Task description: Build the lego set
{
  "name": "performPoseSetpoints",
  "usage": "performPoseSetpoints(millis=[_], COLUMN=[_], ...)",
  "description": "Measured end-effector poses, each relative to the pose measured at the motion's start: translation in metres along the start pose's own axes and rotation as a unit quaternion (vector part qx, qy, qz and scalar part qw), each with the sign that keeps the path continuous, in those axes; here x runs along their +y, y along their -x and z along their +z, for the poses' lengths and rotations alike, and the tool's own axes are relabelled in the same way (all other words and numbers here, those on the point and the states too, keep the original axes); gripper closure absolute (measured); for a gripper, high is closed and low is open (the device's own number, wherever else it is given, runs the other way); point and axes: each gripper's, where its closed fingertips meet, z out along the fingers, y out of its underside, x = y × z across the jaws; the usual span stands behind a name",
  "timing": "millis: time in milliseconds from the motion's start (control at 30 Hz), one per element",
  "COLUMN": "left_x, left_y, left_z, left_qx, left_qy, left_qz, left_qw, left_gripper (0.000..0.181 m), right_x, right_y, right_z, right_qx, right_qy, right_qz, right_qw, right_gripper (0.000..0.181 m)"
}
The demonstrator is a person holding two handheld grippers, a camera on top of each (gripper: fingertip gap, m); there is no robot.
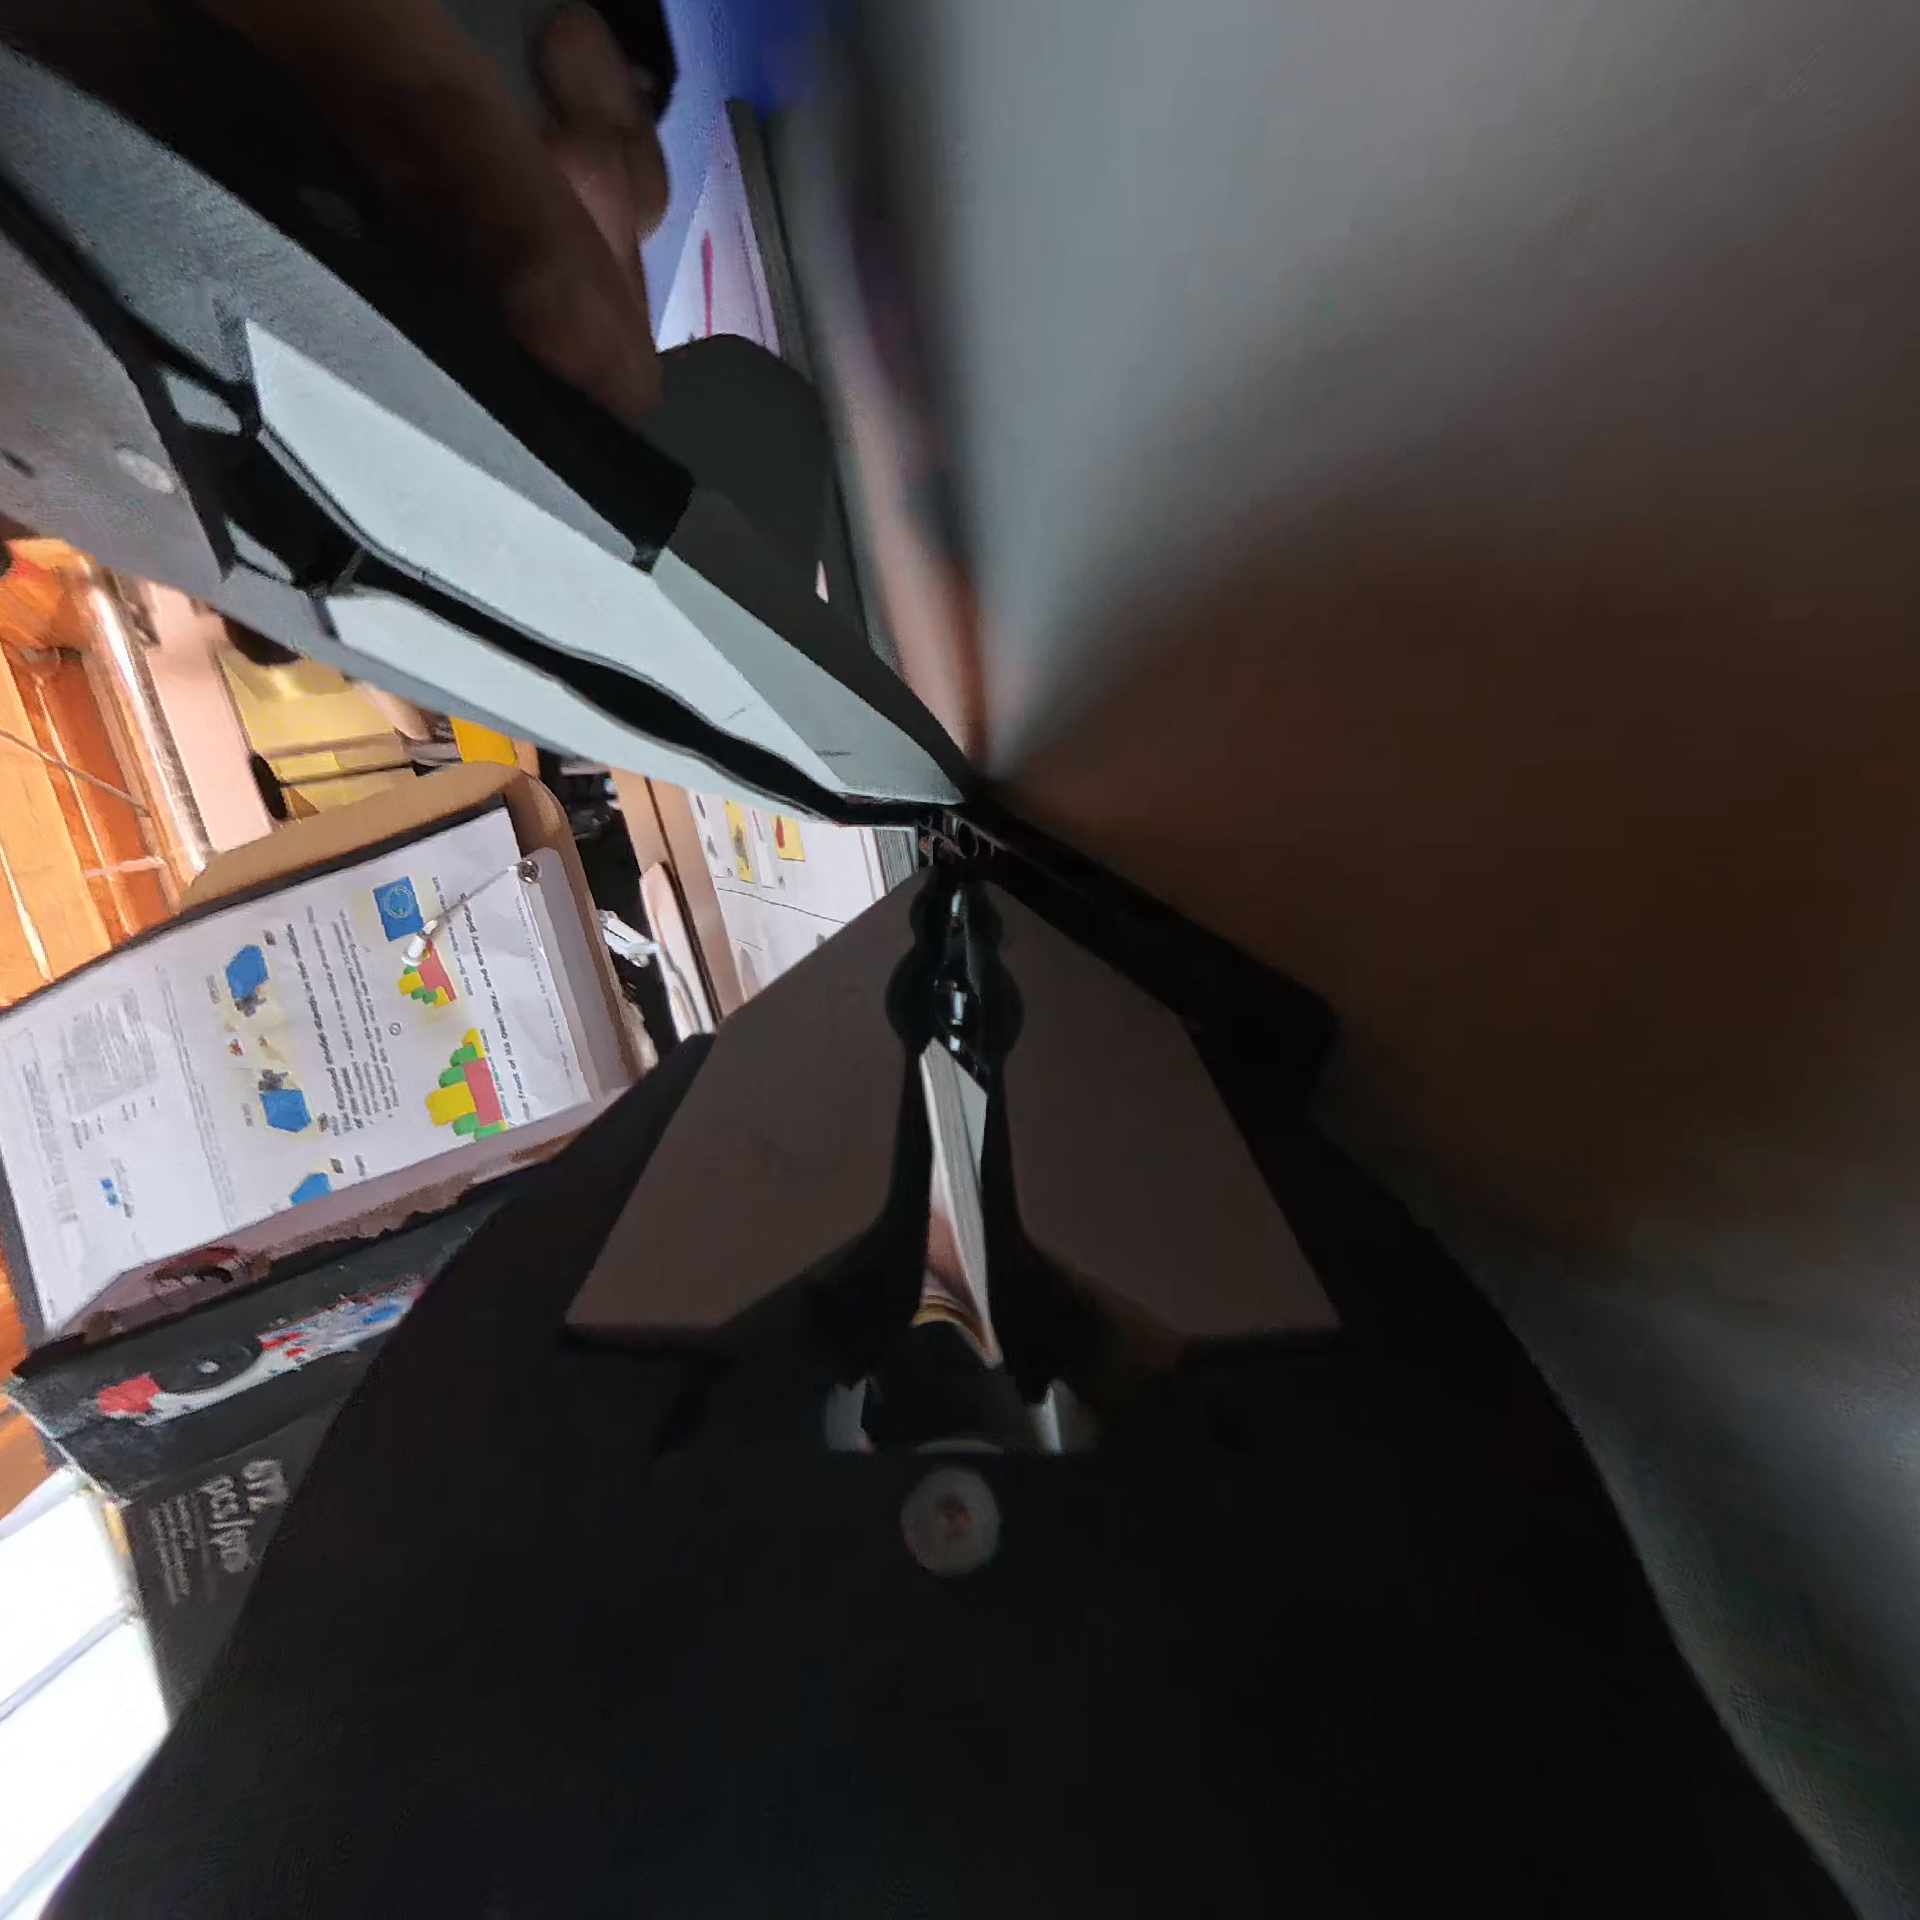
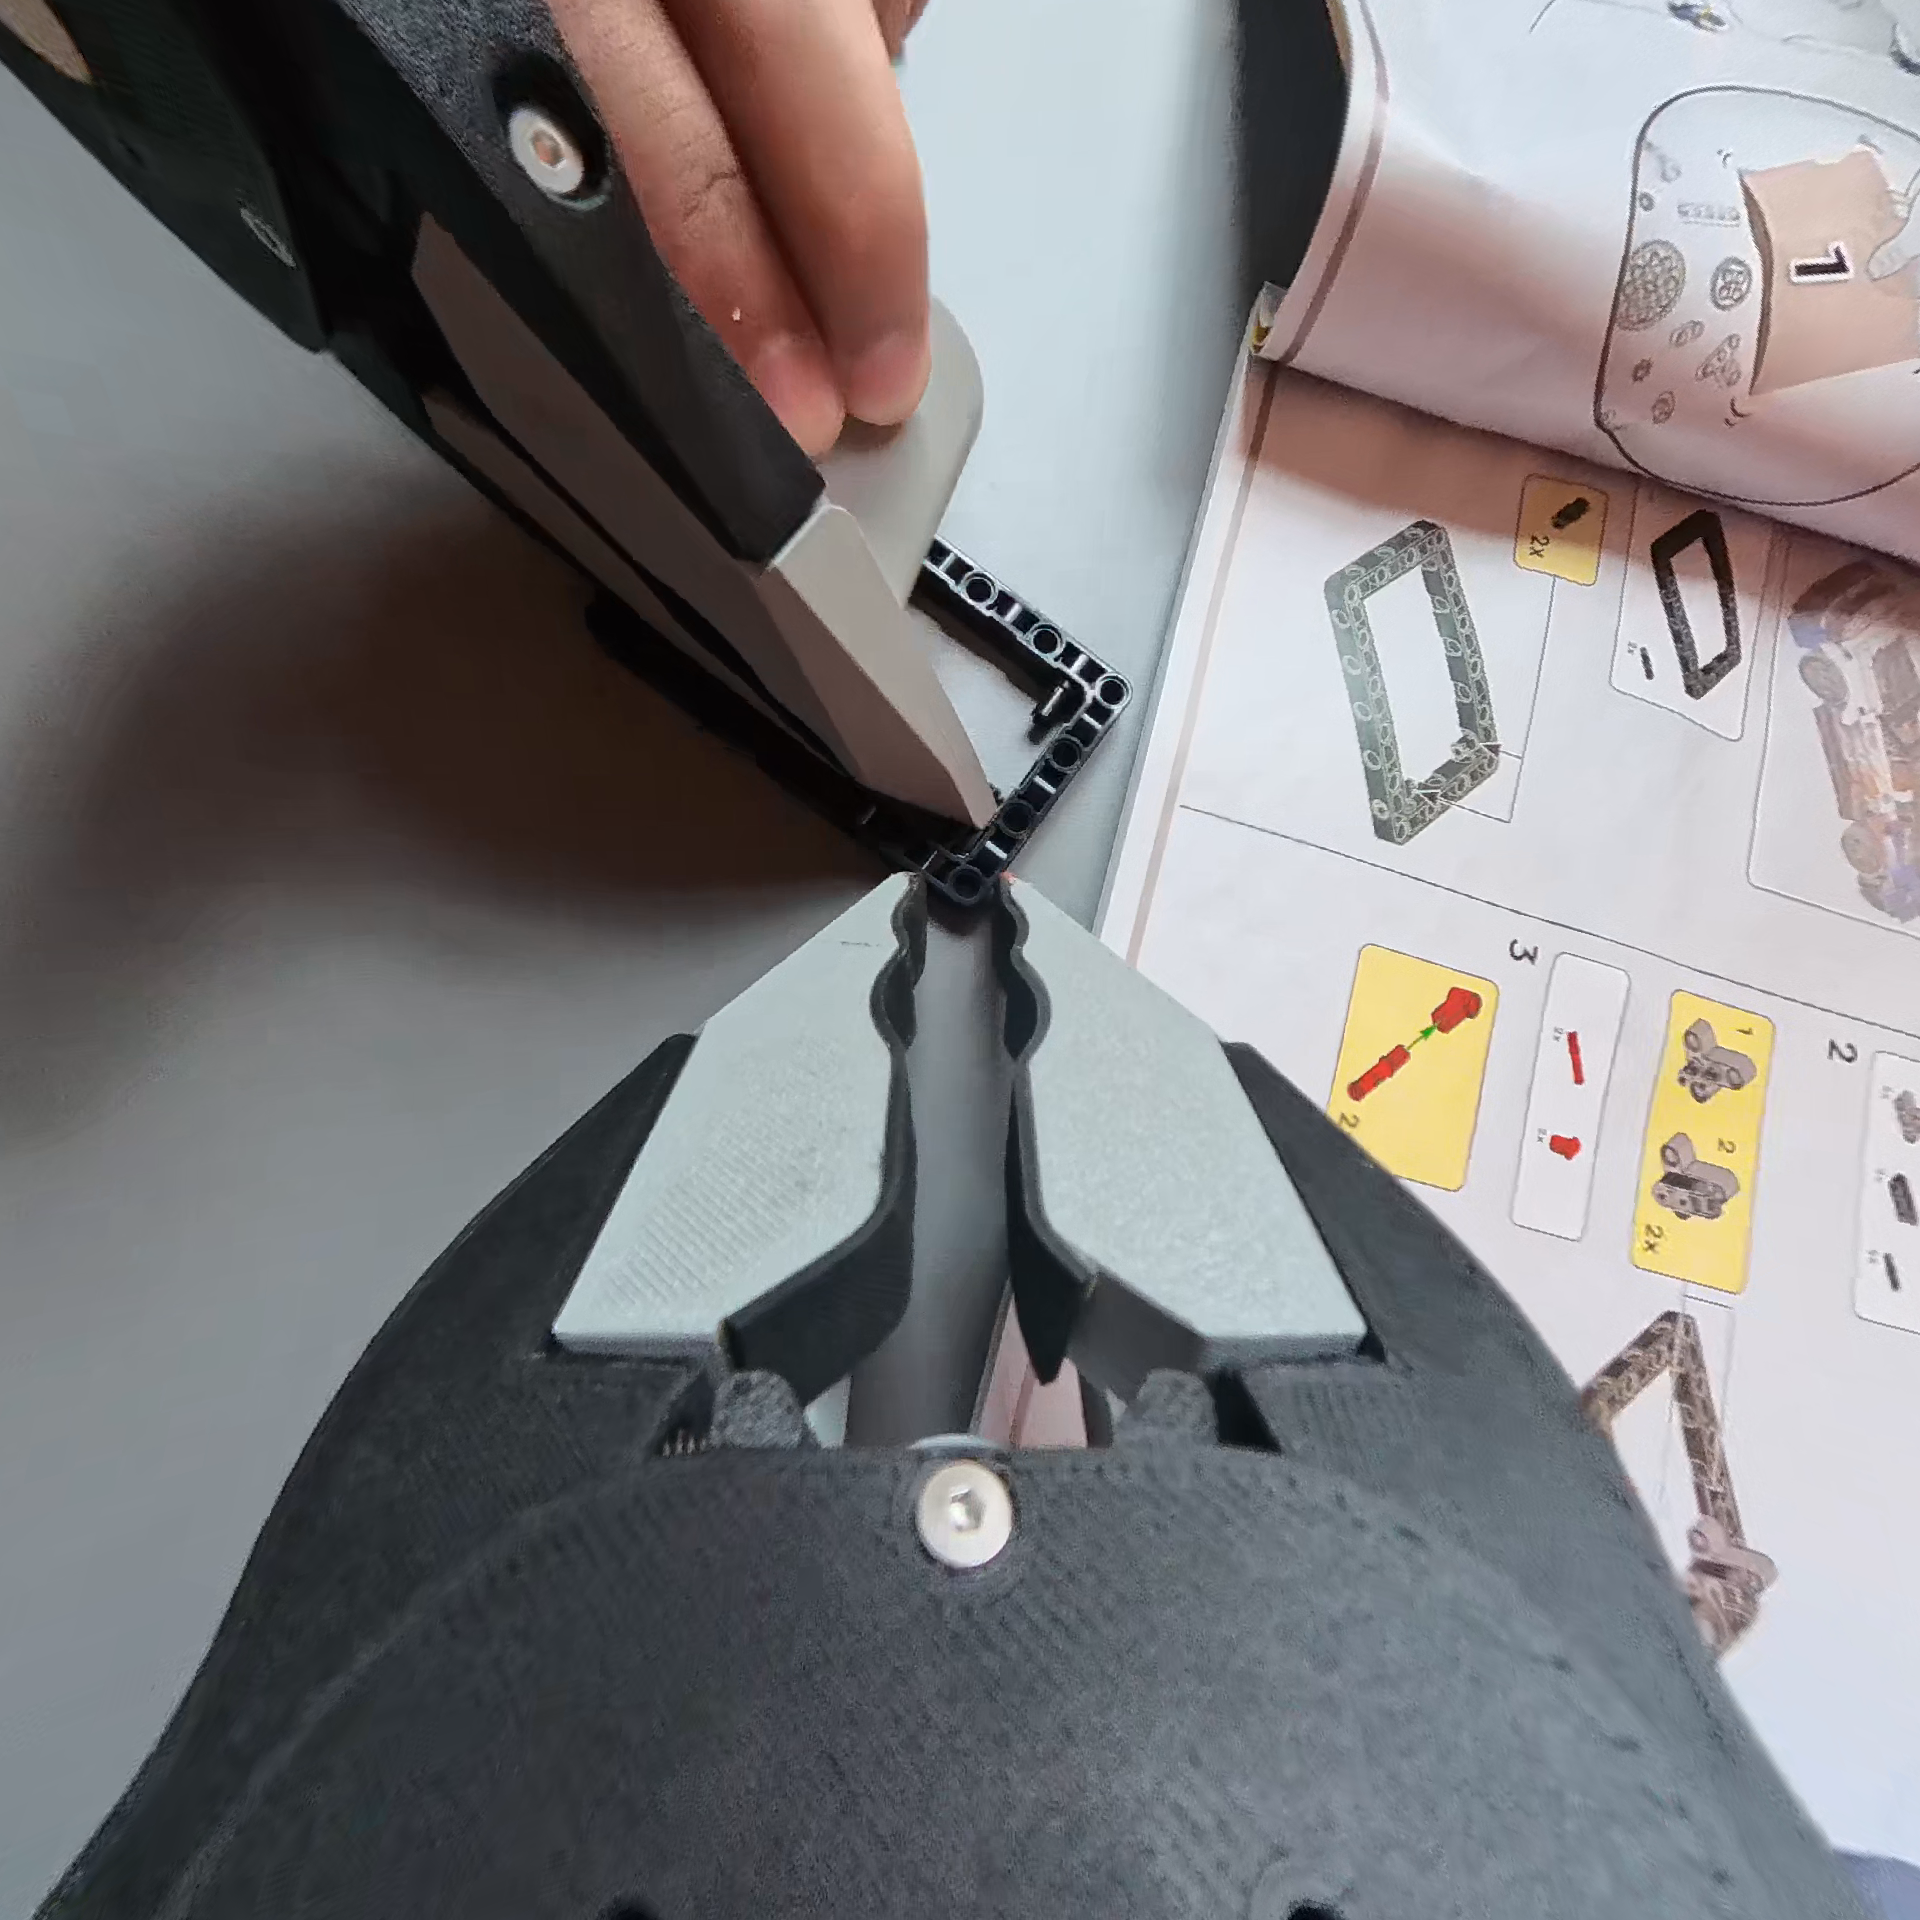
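Note:
A black rectangular Technic frame [image 2: 1042,771] lies on the grey table [image 2: 208,623], with a small black pin [image 2: 1051,707] standing in its far corner. My right gripper [image 2: 961,885] is shut on the frame's near corner. My left gripper [image 2: 964,808] comes in from the upper left with its tips pressed against the same corner from inside. In the left wrist view my left gripper [image 1: 954,894] is shut on a small black pin [image 1: 953,997], right at the frame [image 1: 961,831]. The right gripper [image 1: 925,795] meets it from the upper left.
The open instruction booklet [image 2: 1455,831] lies right of the frame, its edge close to my right fingers. A hand [image 2: 810,260] holds the left gripper. A printed sheet on cardboard [image 1: 291,1060] and a black box [image 1: 208,1382] stand to the left. My left and right fingertips are right by each other.

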Motion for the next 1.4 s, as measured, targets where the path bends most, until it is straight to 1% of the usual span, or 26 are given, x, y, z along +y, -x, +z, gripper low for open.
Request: performPoseSetpoints(millis=[67, 200, 233, 333, 367, 433, 633, 767, 867, 967, 1067, 1167, 1200, 1300, 1400], left_x=[0.001, 0.004, 0.004, 0.004, 0.004, 0.004, 0.002, 0.0, -0.005, -0.005, -0.005, -0.008, -0.011, -0.002, -0.001], left_y=[0.001, 0.001, 0.001, 0.001, 0.001, 0.001, 0.001, 0.001, -0.001, 0.0, 0.0, 0.005, 0.006, 0.004, 0.0], left_z=[0.0, 0.001, 0.001, 0.001, 0.001, 0.0, 0.0, -0.001, -0.003, -0.003, -0.003, -0.004, -0.007, -0.008, -0.014], left_qx=[-0.004, -0.011, -0.01, 0.018, 0.026, 0.01, 0.006, -0.004, 0.009, 0.031, 0.045, 0.074, 0.083, 0.077, 0.081], left_qy=[-0.001, 0.024, 0.024, 0.002, 0.003, 0.011, 0.005, -0.028, -0.054, -0.066, -0.081, -0.106, -0.118, -0.103, -0.109], left_qz=[0.006, -0.088, -0.101, -0.205, -0.221, -0.196, -0.194, -0.142, -0.133, -0.165, -0.171, -0.244, -0.248, -0.225, -0.226], left_qw=[1.0, 0.996, 0.995, 0.978, 0.975, 0.98, 0.981, 0.989, 0.99, 0.984, 0.981, 0.961, 0.958, 0.966, 0.965], left_gripper=[0.181, 0.181, 0.181, 0.181, 0.181, 0.181, 0.181, 0.181, 0.181, 0.181, 0.181, 0.181, 0.181, 0.181, 0.179], right_x=[0.0, -0.001, -0.001, -0.002, -0.002, -0.002, -0.002, -0.001, -0.002, -0.002, -0.002, -0.003, -0.003, -0.003, -0.003], right_y=[-0.001, -0.005, -0.005, -0.005, -0.004, -0.004, -0.004, -0.002, -0.002, -0.002, -0.002, -0.001, 0.0, 0.001, 0.002], right_z=[0.0, 0.001, 0.001, 0.001, 0.001, 0.001, 0.001, 0.0, 0.0, 0.0, 0.0, 0.001, 0.001, 0.002, 0.002], right_qx=[0.004, 0.019, 0.019, 0.015, 0.016, 0.014, 0.003, -0.011, -0.003, -0.001, -0.001, -0.006, -0.006, -0.002, -0.006], right_qy=[-0.003, -0.016, -0.019, -0.034, -0.037, -0.034, -0.041, -0.049, -0.046, -0.046, -0.054, -0.065, -0.066, -0.066, -0.066], right_qz=[0.0, -0.005, -0.009, -0.008, -0.01, -0.007, -0.002, -0.013, -0.032, -0.032, -0.028, -0.024, -0.028, -0.031, -0.033], right_qw=[1.0, 1.0, 1.0, 0.999, 0.999, 0.999, 0.999, 0.999, 0.998, 0.998, 0.998, 0.998, 0.997, 0.997, 0.997], right_gripper=[0.172, 0.173, 0.173, 0.172, 0.172, 0.172, 0.173, 0.172, 0.173, 0.172, 0.172, 0.172, 0.173, 0.175, 0.178])
